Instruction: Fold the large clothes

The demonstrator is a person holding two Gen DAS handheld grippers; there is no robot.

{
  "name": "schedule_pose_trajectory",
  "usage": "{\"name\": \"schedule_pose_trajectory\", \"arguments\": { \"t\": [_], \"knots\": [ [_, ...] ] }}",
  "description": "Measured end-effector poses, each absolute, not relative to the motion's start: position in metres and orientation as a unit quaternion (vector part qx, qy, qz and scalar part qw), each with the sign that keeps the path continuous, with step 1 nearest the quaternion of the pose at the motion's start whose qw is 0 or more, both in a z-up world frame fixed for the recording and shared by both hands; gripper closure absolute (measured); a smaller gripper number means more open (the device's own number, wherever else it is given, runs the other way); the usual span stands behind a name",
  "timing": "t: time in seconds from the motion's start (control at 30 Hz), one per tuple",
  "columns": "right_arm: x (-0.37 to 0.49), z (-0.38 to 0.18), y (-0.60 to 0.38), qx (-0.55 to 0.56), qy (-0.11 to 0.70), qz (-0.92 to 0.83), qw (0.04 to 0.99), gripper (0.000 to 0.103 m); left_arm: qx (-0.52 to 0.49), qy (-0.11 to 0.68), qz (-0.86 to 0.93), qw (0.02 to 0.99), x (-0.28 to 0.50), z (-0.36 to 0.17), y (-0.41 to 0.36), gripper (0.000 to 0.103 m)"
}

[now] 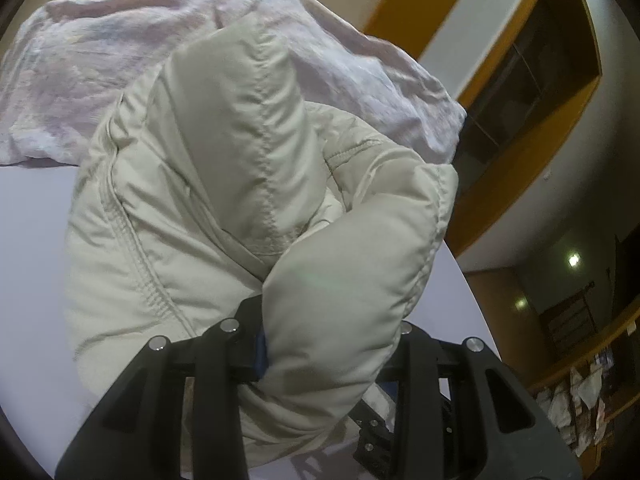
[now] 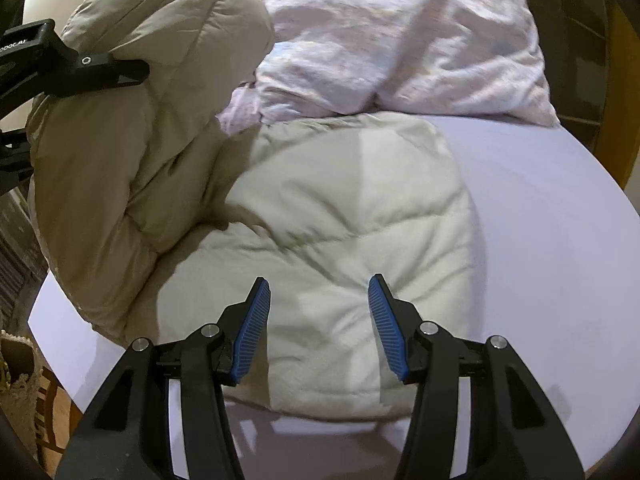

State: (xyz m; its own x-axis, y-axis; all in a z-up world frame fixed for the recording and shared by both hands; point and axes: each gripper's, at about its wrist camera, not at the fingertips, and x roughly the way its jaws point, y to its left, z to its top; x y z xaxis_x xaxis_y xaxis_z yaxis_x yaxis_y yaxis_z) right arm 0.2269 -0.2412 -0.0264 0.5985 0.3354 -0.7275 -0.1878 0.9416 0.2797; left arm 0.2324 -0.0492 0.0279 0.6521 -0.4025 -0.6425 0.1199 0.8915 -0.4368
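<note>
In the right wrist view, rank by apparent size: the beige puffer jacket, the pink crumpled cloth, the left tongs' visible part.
1. beige puffer jacket, largest, though it lies nearest the camera.
2. pink crumpled cloth, lying further back.
3. left tongs, smallest; only partly in frame, clamped on the jacket's raised part.

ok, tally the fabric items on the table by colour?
Beige: 1, the puffer jacket
Pink: 1, the crumpled cloth
Total: 2
</note>
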Motion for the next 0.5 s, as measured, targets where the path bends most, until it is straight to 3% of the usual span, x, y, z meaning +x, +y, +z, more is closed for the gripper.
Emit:
{"name": "schedule_pose_trajectory", "arguments": {
  "t": [0.3, 0.5],
  "knots": [
    [0.212, -0.038, -0.265, 0.118, 0.419, 0.145, 0.888, 0.049, -0.14, 0.452, -0.204, 0.857, 0.244, -0.006, -0.133, 0.07],
    [0.207, -0.046, -0.279, 0.147, 0.415, 0.156, 0.884, 0.049, -0.141, 0.48, -0.219, 0.838, 0.254, -0.017, -0.148, 0.07]
  ]
}}
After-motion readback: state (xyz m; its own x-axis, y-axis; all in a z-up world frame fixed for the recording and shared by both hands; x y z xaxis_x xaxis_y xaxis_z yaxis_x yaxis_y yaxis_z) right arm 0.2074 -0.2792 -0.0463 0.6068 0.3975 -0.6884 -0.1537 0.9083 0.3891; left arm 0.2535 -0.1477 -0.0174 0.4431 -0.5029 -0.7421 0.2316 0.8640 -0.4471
